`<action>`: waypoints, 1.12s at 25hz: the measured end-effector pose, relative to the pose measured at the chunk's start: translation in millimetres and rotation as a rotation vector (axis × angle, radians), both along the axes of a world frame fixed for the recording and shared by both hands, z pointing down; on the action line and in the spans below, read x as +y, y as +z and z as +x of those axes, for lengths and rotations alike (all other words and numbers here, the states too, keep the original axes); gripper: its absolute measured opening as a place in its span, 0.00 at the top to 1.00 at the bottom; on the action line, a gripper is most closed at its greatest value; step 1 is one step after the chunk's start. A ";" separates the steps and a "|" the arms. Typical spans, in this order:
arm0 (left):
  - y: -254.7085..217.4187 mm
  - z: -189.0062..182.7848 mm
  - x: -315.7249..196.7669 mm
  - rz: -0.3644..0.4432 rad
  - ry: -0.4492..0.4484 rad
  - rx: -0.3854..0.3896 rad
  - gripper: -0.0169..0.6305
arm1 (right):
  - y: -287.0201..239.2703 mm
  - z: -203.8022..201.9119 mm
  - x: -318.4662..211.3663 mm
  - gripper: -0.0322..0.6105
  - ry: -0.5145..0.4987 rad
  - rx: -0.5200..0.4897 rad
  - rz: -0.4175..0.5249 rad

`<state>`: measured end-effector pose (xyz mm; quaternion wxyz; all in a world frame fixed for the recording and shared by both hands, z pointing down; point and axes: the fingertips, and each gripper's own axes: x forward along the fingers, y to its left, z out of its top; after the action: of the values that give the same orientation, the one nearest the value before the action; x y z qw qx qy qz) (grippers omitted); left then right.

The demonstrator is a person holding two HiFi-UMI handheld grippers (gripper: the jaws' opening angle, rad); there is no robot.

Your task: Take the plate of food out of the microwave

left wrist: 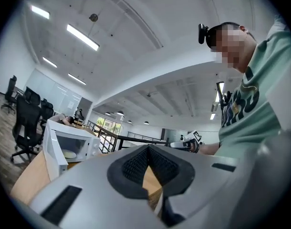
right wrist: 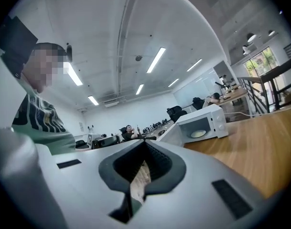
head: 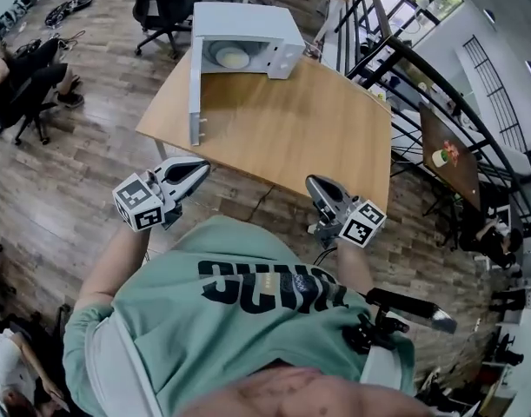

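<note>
Two grippers, and neither is anywhere near the plate yet. In the head view the microwave (head: 248, 37) sits at the top centre of the frame on the far part of the wooden table (head: 282, 137), its mouth facing down-frame toward me. The plate of food (head: 230, 56) lies flat inside it, a pale round with no long axis to line up on.

The left gripper (head: 200, 170) is at the lower left of the table's near edge and the right gripper (head: 313, 182) at the lower right. Both are off the table and well apart from the oven. Both have their jaws pressed together with nothing between them. Each gripper's own view shows the tips meeting, with only floor or tabletop visible behind.

What the next move turns on is that the plate lies up-frame from both grippers, slightly right of the left one and well left of the right one. I judge the left gripper the nearer. The open door (head: 195, 94) stands out on the left of the mouth, almost straight up-frame from the left gripper, so I would steer to the right of the door. The jaws have to spread before they reach the plate's rim.
</note>
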<state>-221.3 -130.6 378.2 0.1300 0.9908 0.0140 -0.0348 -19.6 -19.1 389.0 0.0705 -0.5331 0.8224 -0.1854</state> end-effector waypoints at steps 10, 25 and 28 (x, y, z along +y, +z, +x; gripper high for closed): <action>-19.5 136.0 30.3 -0.032 -0.134 0.018 0.97 | -4.0 147.8 -11.0 0.94 -0.146 -0.043 0.038; 1.9 200.0 -1.5 -0.077 -0.093 -0.039 0.97 | 33.4 195.2 -40.4 0.94 -0.131 -0.119 -0.021; 4.1 208.8 -34.3 -0.080 -0.031 -0.016 0.97 | 25.9 200.8 -63.6 0.94 -0.075 -0.079 -0.032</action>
<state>-12.5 -165.0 382.3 0.1691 0.9852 -0.0037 -0.0296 181.2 -82.7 414.9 0.0874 -0.4955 0.8352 -0.2221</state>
